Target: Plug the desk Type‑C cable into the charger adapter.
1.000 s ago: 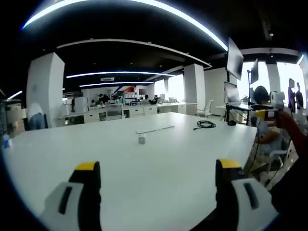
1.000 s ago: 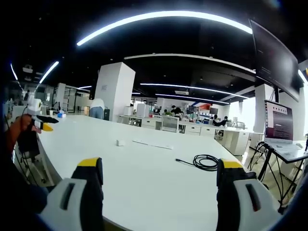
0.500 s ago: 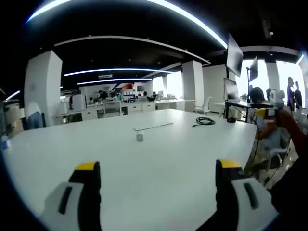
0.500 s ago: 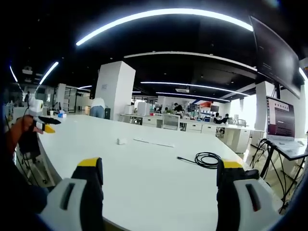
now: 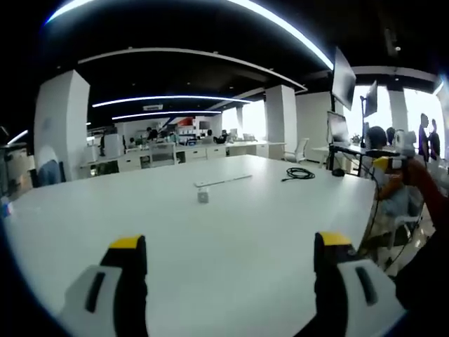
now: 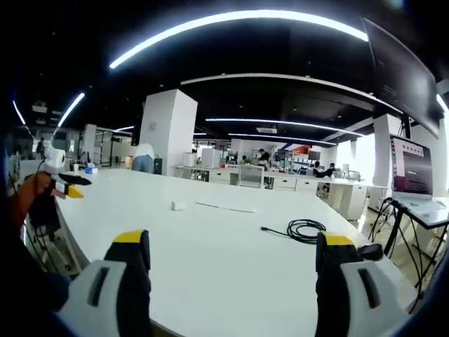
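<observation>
Hovering left gripper (image 5: 224, 242): jaws spread wide, empty, above the white tabletop (image 5: 245, 232).
Right gripper (image 6: 228, 242): jaws released, holding nothing.
Coiled black Type-C cable (image 6: 302, 230): lying far across the tabletop.
Small white cube, probably the charger adapter (image 5: 203, 197): mid-tabletop, well apart from the cable.

Coiled black cable (image 6: 302, 230) and small white adapter (image 6: 177, 206) well apart on white table (image 6: 210, 260) — jaws wide.

Bright ceiling light strips (image 6: 238, 17) glare overhead, windows (image 5: 421, 119) blow out, edges bend, slightly soft focus.
</observation>
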Available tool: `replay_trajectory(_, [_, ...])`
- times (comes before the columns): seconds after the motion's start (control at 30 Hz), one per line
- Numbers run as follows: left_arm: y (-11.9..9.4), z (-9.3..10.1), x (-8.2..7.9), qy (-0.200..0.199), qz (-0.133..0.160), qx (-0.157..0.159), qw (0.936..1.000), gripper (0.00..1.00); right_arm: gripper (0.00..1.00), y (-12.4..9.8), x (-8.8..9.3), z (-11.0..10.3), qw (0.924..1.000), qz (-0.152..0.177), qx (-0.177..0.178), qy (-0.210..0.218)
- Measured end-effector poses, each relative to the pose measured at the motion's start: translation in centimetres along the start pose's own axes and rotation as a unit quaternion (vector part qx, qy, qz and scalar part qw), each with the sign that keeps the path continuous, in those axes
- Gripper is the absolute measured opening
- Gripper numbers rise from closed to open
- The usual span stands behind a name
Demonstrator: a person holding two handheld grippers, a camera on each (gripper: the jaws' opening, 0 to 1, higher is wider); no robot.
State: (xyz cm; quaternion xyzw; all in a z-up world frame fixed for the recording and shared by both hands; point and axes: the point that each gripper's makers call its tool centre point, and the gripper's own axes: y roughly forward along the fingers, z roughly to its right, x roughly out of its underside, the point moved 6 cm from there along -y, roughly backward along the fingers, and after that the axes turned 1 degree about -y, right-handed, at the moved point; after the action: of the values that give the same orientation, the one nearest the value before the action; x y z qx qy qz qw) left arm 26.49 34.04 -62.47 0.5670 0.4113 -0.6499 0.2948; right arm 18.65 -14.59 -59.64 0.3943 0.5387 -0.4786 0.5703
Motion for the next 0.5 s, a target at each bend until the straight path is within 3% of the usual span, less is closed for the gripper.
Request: replay_trajectory(0.5, [1.12,0.06,0.13,0.001,-0.007,0.006,1.0000,1.00,0.99,0.46,0.55,0.10,1.0000,-0.007,-0.001,0.005])
